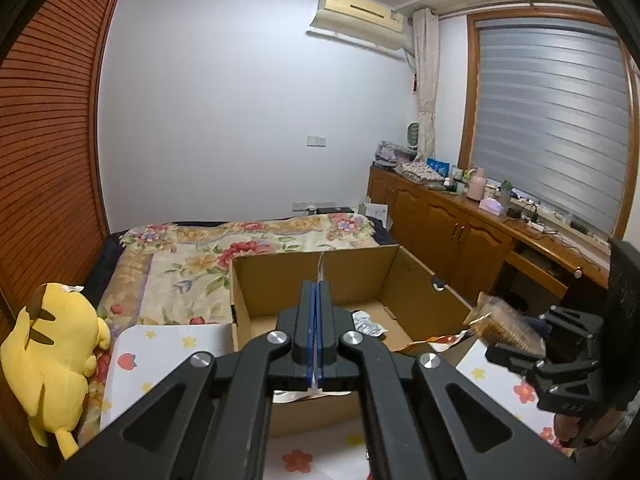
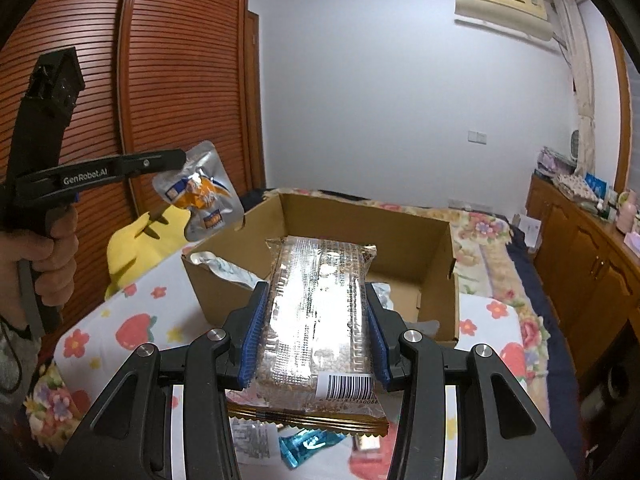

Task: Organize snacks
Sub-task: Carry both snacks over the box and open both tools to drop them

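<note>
With the left tongs (image 2: 182,158) clamped on a silver pouch (image 2: 200,196) and the right tongs (image 2: 316,328) gripping a biscuit pack (image 2: 316,320), both seem mid-carry, needing release over the cardboard box (image 2: 436,248).

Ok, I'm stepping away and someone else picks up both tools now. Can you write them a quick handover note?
Left hand-held gripper: shut on the top edge of a silver snack pouch, held up left of the cardboard box.
Right hand-held gripper: shut on a clear-wrapped biscuit pack, held in front of the box.
Done: a few packets lie in the box.
Left: drop both in, then collect the teal packet and others on the cloth.
</note>
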`<state>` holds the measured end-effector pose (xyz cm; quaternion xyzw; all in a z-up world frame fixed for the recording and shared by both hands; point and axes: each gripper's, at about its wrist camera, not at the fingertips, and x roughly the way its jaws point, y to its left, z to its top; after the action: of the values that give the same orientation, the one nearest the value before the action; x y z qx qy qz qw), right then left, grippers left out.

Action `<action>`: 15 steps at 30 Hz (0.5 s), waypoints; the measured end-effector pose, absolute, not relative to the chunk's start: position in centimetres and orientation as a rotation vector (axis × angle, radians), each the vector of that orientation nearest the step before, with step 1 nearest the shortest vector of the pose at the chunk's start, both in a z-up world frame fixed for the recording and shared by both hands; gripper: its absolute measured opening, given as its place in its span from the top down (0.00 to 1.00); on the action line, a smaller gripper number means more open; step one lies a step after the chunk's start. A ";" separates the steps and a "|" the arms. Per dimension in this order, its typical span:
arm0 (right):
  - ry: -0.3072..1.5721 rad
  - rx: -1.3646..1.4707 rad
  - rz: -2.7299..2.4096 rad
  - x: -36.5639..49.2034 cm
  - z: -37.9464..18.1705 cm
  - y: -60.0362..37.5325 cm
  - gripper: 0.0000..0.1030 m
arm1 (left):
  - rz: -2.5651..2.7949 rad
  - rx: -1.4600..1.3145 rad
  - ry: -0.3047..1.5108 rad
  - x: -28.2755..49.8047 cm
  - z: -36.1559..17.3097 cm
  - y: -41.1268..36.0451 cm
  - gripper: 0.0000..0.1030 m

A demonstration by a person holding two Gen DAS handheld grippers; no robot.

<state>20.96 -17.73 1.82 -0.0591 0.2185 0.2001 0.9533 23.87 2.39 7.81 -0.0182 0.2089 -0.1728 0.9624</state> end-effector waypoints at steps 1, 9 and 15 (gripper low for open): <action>0.444 -0.124 0.404 21.2 1.9 -17.6 0.57 | -0.345 -0.037 0.428 24.0 7.6 2.5 1.00; 0.456 -0.139 0.395 22.9 2.1 -17.3 0.57 | -0.333 -0.035 0.460 25.4 6.7 2.4 1.00; 0.476 -0.152 0.381 25.0 2.1 -17.1 0.57 | -0.327 -0.025 0.487 26.5 5.7 1.8 1.00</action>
<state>24.95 -17.05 2.06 -0.0745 0.2341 0.1875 0.9510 26.48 1.79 5.72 -0.0123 0.2402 -0.1610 0.9572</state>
